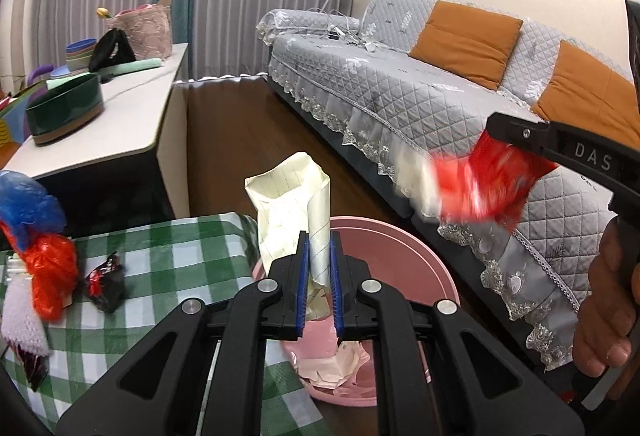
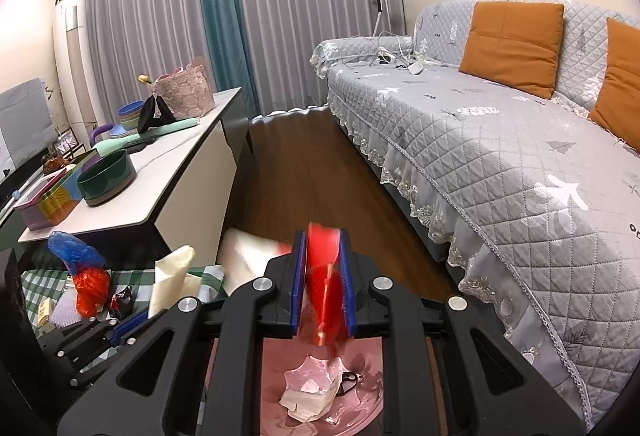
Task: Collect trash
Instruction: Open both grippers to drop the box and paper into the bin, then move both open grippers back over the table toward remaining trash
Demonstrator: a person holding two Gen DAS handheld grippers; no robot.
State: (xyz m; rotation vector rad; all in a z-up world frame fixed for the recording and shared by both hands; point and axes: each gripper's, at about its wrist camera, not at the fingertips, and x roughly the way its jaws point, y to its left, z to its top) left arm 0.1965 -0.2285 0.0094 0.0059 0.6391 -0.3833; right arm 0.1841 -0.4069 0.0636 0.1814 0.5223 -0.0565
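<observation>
Two black grippers with blue ribbed pads are at work. Closest in the left wrist view, the left gripper [image 1: 319, 256] pinches one crumpled sheet of cream ruled paper [image 1: 294, 195], which stands upright between its pads above the near edge of a round pink plastic basin [image 1: 408, 244]. To the right, the right gripper [image 2: 323, 268] is clamped on one glossy red plastic wrapper [image 2: 324, 296], blurred, directly over the same basin; creased white and pink paper scraps [image 2: 310, 392] lie in its bottom.

Left of the basin, a green-and-white checked tablecloth [image 1: 168, 264] carries four more pieces: one blue plastic bag [image 1: 28, 203], one red plastic bag [image 1: 52, 276], one small dark foil wrapper [image 1: 106, 282] and one white knobbly foam piece [image 1: 20, 320].

Farther left stands a white sideboard [image 1: 136, 111] with one dark green round tin [image 1: 64, 111]. On the far right, a grey quilted sofa [image 2: 500, 139] with lace trim bears two orange cushions [image 2: 514, 43].
</observation>
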